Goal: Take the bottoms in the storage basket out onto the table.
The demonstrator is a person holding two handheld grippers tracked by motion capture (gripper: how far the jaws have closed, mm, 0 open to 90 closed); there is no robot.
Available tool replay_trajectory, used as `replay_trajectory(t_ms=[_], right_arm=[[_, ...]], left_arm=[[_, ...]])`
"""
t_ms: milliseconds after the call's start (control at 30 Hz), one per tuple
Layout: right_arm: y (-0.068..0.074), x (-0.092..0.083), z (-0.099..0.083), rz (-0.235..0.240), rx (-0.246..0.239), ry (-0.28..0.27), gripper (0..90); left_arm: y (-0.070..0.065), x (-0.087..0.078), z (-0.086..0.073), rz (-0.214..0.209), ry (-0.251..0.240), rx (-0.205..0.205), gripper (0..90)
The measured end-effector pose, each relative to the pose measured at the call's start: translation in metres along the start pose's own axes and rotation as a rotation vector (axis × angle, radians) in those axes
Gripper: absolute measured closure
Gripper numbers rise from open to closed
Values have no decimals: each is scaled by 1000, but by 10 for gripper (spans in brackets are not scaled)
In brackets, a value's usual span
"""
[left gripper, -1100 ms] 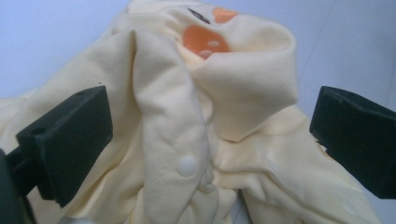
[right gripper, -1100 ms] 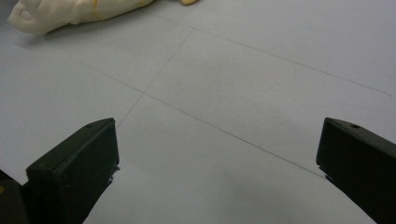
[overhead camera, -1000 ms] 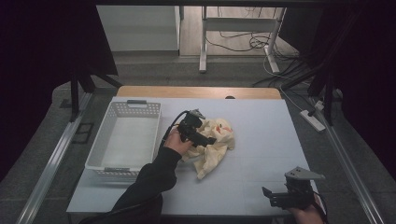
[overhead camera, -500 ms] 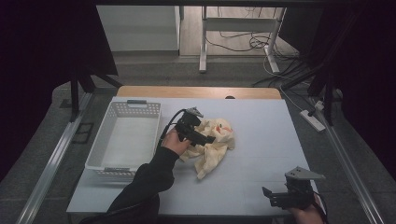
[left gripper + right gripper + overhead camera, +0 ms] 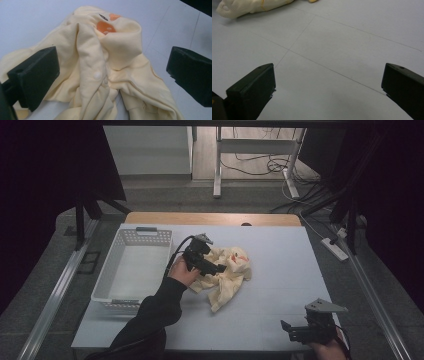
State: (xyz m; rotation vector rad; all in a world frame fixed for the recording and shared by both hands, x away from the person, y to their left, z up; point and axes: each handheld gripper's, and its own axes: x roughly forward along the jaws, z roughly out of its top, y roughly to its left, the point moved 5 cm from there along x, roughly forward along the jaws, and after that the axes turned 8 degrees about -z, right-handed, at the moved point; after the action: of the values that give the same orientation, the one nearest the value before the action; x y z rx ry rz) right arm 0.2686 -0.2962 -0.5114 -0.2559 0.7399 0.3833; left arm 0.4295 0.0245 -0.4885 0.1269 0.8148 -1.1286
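1. The left gripper [image 5: 216, 268] is held over the near-left edge of a crumpled pale-yellow garment [image 5: 226, 274], with its jaws spread wide apart and nothing between them; in the left gripper view the cloth [image 5: 105, 72] is seen lying below the gap.
2. The right gripper [image 5: 295, 332] is kept low at the near-right corner of the bench [image 5: 285, 265], well apart from the garment, its jaws likewise spread and empty.
3. The garment is bunched near the middle of the bench, just beside a white basket [image 5: 131, 270] at the left.
4. The cloth is judged soft, light and limp, so a thick raised fold, such as the ridge bearing the snap button [image 5: 97, 74], is best pinched; a single thin layer could be expected to slip free.
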Motion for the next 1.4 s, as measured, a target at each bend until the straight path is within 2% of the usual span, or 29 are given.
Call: replay_trajectory(t_ms=[167, 533, 933, 1067, 1400], right_arm=[[0, 0, 0, 0, 0, 0, 0], [0, 0, 0, -1, -2, 1, 0], [0, 0, 0, -2, -3, 1, 0], [0, 0, 0, -3, -2, 2, 0], [0, 0, 0, -5, 0, 3, 0]], left_arm=[[-1, -6, -1, 18, 18, 12, 0], [-2, -21, -8, 50, 14, 28, 0], [-3, -37, -15, 57, -12, 3, 0], [-3, -42, -20, 70, -13, 3, 0], [-1, -54, -33, 70, -43, -28, 0]])
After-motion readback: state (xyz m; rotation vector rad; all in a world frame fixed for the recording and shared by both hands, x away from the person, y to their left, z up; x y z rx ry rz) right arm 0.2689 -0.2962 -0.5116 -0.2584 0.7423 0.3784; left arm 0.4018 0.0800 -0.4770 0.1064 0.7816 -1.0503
